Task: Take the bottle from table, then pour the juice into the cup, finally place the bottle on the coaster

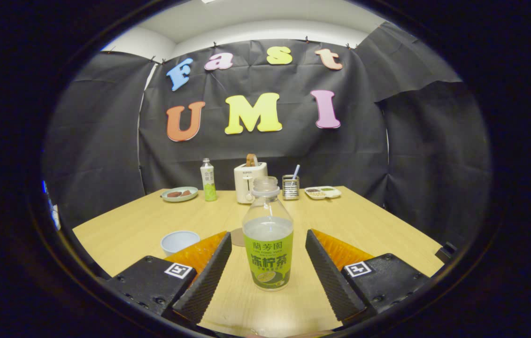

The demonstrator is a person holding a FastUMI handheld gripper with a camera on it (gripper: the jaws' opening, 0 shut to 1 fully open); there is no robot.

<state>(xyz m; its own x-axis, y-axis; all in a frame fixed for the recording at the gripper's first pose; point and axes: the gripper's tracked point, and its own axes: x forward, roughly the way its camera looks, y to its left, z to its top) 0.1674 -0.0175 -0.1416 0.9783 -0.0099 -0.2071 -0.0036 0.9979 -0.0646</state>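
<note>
Standing bottle (267, 234) between parted gripper (268, 256) fingers

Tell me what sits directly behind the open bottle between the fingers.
Behind the bottle, standing between the open gripper's fingers, a brown coaster's edge peeks out on the table. The bottle covers the rest. Farther back stands a toaster.

Wooden table (368, 225) carries bottle (268, 234), cup (179, 241), coaster (237, 237), toaster (248, 182), plate (180, 194).
</note>
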